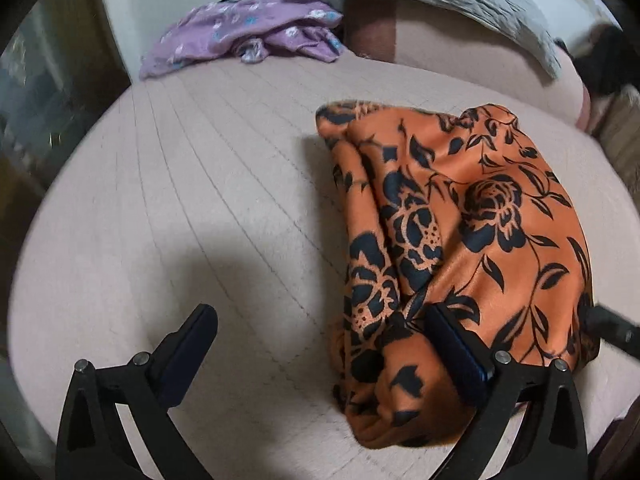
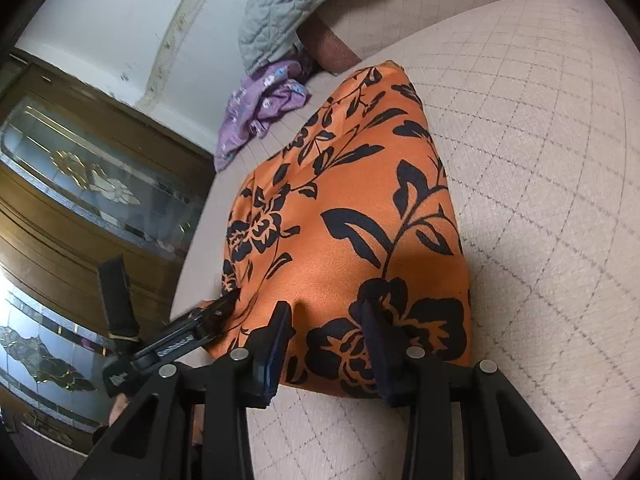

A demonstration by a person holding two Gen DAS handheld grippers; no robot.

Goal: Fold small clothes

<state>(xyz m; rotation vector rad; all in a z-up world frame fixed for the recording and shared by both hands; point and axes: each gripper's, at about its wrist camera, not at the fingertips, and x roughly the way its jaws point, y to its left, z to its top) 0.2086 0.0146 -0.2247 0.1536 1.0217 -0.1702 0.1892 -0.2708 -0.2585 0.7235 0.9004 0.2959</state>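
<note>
Mid-fold: orange floral garment (image 1: 472,240) bunched on bed (image 1: 180,208). Left hand-held gripper (image 1: 320,328) wide, unloaded; right hand-held gripper (image 2: 326,320) part-spread over near hem. Next: pinching hem, carrying across.

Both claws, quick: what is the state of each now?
Left claw: open, holding nothing, one finger touching the orange cloth.
Right claw: open, at the cloth's edge.

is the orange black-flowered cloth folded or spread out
Folded: the orange black-flowered cloth lies in stacked layers, a narrow bundle on the bed.
</note>
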